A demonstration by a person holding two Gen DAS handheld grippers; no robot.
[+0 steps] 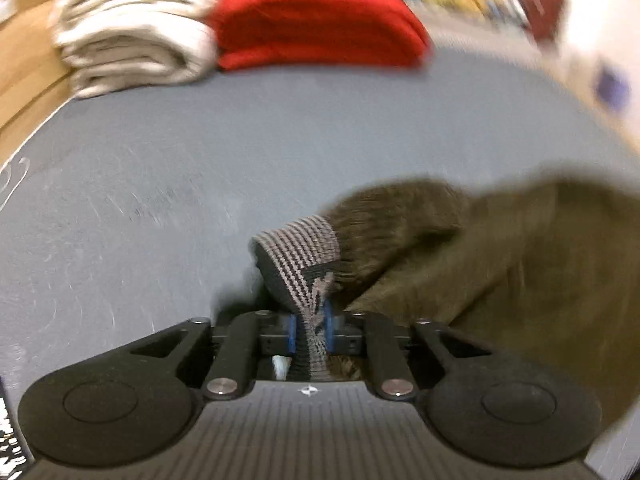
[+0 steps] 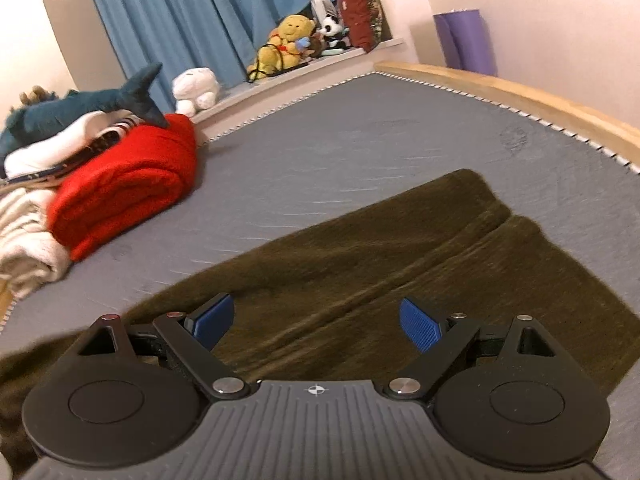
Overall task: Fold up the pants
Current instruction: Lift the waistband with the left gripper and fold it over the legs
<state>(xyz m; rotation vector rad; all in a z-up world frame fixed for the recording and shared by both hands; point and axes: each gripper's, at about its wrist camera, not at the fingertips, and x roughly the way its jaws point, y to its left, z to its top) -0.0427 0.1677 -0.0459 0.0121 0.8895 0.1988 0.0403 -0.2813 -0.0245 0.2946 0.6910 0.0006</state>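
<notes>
With my left claw [image 1: 311, 330] clamped on the striped waistband [image 1: 304, 252] of the pants [image 2: 360, 280] lying on the bed [image 2: 320, 152], my right claw [image 2: 316, 324] gaping empty above them, I should carry the edge over evenly.

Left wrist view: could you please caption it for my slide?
Left gripper shut on the striped waistband of the olive pants.

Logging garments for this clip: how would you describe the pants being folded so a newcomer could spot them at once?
Start from the grey mattress that fills the scene, with a stack of folded laundry at its far left. The pants lie spread flat across its near side, apart from that stack. Unlike the red blanket and cream blanket, they are dark olive and fuzzy, with a striped grey waistband.
</notes>
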